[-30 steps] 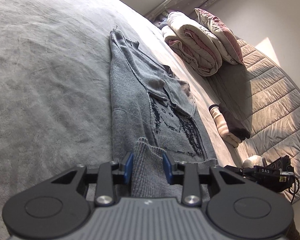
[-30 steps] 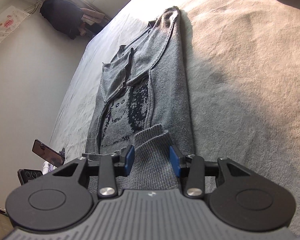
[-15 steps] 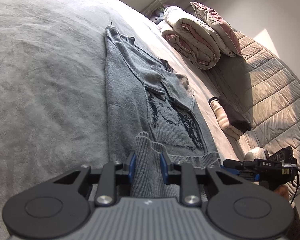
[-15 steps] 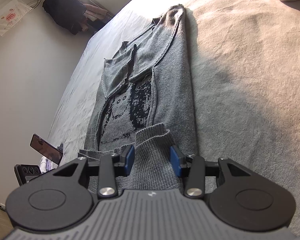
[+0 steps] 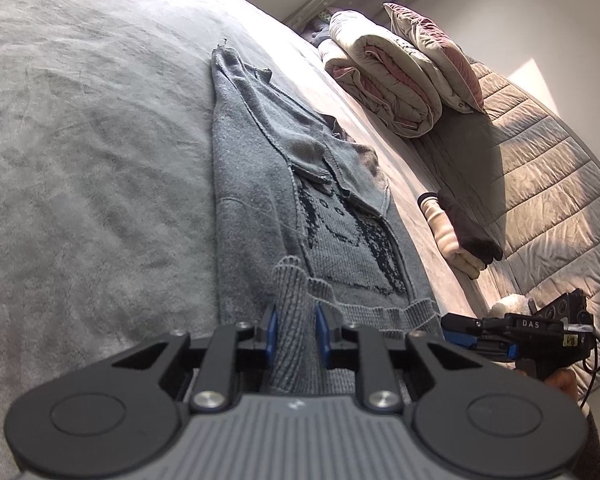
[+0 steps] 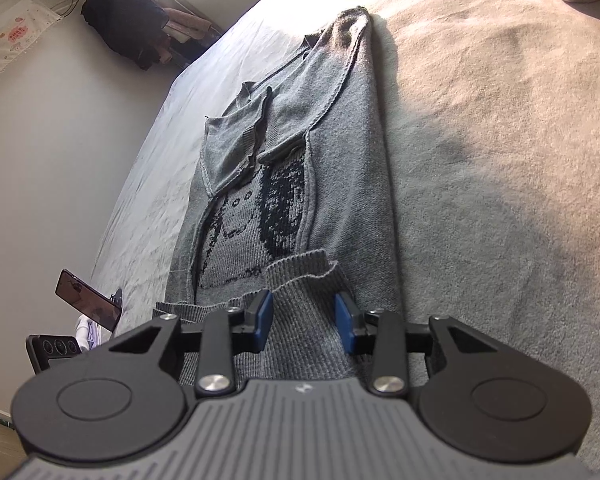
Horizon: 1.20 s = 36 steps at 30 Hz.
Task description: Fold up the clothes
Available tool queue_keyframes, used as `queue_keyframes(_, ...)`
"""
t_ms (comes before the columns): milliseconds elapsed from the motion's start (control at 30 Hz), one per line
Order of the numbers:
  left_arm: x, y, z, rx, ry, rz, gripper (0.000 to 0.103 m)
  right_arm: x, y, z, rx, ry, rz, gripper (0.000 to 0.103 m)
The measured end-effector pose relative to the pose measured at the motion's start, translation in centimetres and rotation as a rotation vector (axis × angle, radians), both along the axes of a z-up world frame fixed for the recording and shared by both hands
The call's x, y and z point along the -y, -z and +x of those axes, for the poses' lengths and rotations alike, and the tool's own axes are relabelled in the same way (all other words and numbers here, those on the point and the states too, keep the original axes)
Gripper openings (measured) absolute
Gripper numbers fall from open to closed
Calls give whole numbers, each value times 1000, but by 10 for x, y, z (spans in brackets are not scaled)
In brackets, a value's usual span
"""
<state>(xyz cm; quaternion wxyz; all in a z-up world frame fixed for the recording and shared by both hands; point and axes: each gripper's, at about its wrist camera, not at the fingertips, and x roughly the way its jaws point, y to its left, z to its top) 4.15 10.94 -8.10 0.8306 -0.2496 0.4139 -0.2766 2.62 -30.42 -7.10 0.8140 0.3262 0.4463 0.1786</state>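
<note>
- Grey knitted sweater with a dark pixelated motif point(image 5: 260, 184), sleeves folded in, lying lengthwise on the grey plush bedspread point(image 5: 80, 160); ribbed hem nearest both tools.
- Left gripper point(image 5: 295, 330): jaws closing, narrow, a bunched ridge of hem between the blue pads, apparently pinched.
- Right gripper point(image 6: 305, 320): jaws closing but wider; hem between the pads, contact not clearly seen.
- Risk: uneven bites, so one corner slipping when lifted and a skewed fold.
- Risk: only the top layer caught, leaving the lower layer behind.
- Both tools low, tilted downward, side by side at the hem.
</note>
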Motion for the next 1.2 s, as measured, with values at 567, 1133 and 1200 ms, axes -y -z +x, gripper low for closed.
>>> queue_keyframes(567,-1,2,1,-12,-7,-12,20,-4,-2,-2,7,-10,-22,41)
queue_keyframes(1133,-7,6,2,-22,-60,-42,12,-12,-9,-7,92,13,-171,43)
queue_keyframes(1200,-5,5,1,-15,-61,-28,11,-17,-12,-8,130,2,-238,43)
